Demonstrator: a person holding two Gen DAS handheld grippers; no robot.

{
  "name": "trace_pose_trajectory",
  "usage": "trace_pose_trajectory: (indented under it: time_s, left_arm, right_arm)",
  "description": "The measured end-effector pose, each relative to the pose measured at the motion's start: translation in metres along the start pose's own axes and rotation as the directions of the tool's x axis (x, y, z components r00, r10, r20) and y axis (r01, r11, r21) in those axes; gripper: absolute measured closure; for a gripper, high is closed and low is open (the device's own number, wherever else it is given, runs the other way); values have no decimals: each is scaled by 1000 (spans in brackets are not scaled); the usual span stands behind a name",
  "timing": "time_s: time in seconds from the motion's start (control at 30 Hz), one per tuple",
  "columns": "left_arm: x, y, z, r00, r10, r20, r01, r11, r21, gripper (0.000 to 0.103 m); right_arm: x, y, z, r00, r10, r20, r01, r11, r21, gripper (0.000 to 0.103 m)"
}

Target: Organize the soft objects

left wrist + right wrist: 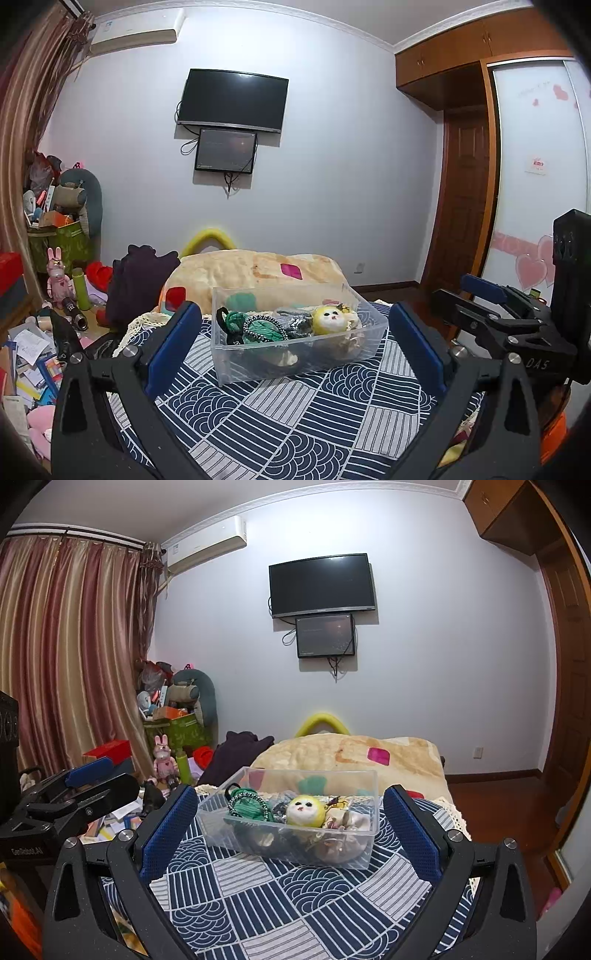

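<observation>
A clear plastic bin (295, 365) stands on a navy patterned cloth (303, 424) on the bed. It holds a yellow plush with a white face (330, 319), green knitted items with a speckled cord (258, 328) and several other soft things. My left gripper (295, 343) is open and empty, held just short of the bin. My right gripper (291, 823) is open and empty, also short of the bin (295, 853), with the yellow plush (306, 811) ahead. Each gripper shows at the edge of the other's view.
A beige blanket (255, 269) and dark clothing (140, 277) lie behind the bin. Cluttered boxes, papers and toys (55, 280) fill the floor to the left. A wardrobe (535, 166) and a door stand to the right. A TV (232, 99) hangs on the far wall.
</observation>
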State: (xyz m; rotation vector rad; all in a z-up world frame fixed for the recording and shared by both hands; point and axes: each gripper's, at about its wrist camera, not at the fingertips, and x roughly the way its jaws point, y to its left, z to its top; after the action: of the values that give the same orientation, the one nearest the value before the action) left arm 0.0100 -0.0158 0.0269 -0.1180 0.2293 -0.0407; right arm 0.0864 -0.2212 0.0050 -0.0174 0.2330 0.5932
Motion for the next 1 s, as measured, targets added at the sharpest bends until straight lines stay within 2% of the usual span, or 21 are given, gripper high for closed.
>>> trace_pose_trajectory:
  time_s: [1.0]
  left_arm:
    - [5,2,-2,999,-22,-27,21,1000,-16,0]
  right_arm:
    - [-1,2,0,1000,6,-4,-6,1000,-3,2]
